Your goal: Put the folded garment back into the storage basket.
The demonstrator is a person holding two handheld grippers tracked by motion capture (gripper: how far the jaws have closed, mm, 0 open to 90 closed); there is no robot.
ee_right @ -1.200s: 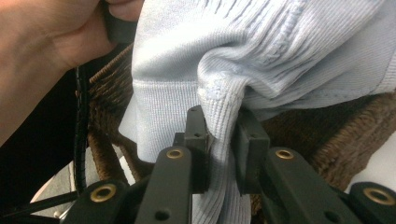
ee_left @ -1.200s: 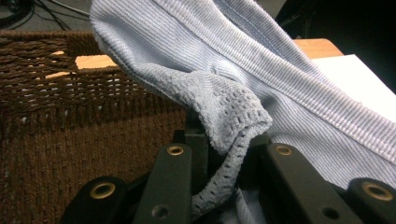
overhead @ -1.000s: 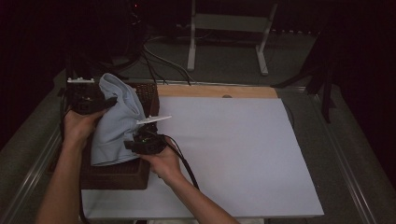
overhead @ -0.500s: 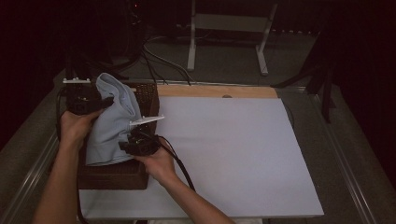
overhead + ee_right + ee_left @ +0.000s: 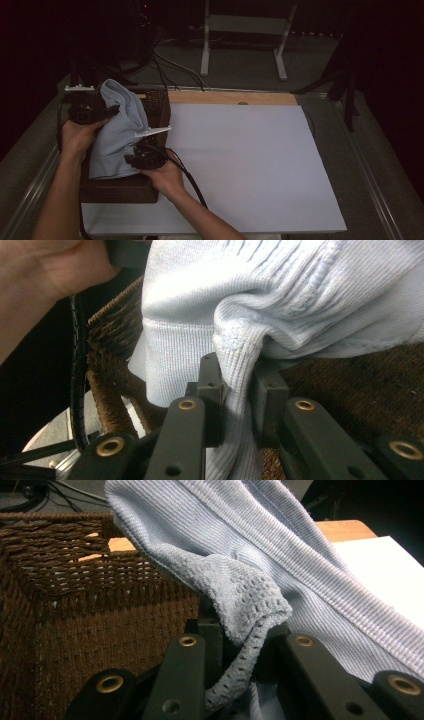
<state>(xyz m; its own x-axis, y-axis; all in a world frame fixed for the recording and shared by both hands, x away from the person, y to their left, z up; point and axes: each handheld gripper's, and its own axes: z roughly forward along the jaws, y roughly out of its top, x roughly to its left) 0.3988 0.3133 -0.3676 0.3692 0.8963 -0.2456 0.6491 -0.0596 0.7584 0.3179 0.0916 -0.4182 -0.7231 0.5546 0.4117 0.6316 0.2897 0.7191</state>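
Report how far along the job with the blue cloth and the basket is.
Done: both grippers have a grip on the light blue knit cloth, left gripper and right gripper each pinching a fold. In hand: the cloth hangs over the brown wicker basket. Left: getting it clear of the basket and onto the white board, probably.

Basket interior hidden under cloth

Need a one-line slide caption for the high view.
Left hand-held gripper and right hand-held gripper each pinch a light blue knit garment over a dark wicker basket.
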